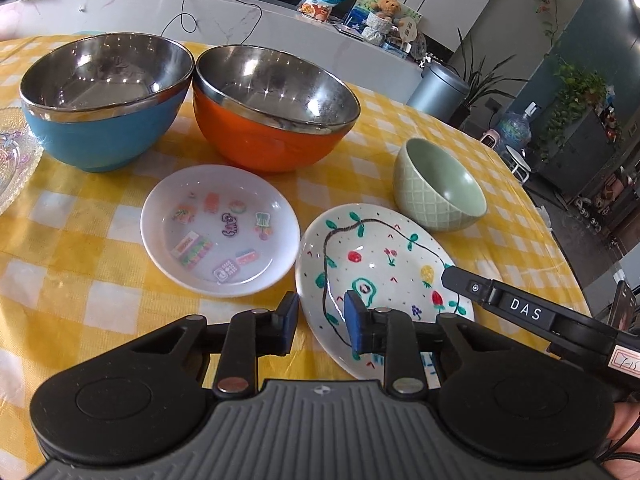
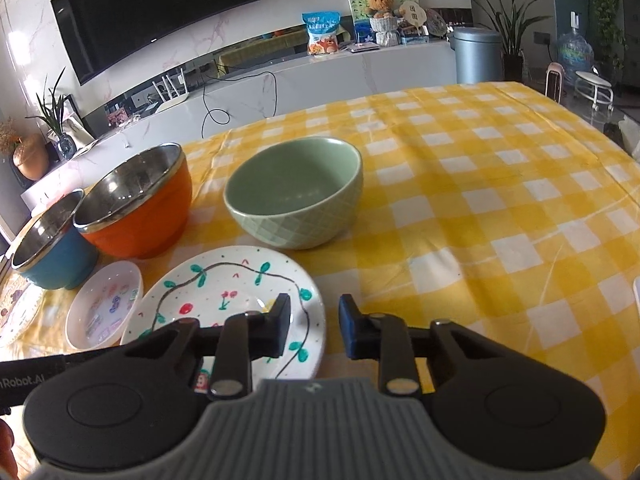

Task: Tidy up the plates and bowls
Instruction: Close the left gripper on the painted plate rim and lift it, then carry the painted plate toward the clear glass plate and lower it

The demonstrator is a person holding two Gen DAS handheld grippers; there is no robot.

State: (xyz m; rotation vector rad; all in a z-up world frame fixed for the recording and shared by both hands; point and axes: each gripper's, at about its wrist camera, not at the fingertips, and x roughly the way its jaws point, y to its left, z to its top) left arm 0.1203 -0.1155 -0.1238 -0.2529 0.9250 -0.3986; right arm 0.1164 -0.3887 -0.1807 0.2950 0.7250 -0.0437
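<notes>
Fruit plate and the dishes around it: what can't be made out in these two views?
- Fruit plate: near rim hidden by the left gripper in the left view; by the right gripper in the right view.
- Glass plate: cut off by the left edge in both views.
- Blue bowl: partly behind the orange bowl, right view.
- Sticker plate pictures: too small, right view.

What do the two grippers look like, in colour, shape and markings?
Both the left gripper and the right gripper are black, with two round knuckles, silver pivot pins, a ribbed grey centre plate and blue finger pads. The right one shows white "DAS" lettering on its side.
</notes>
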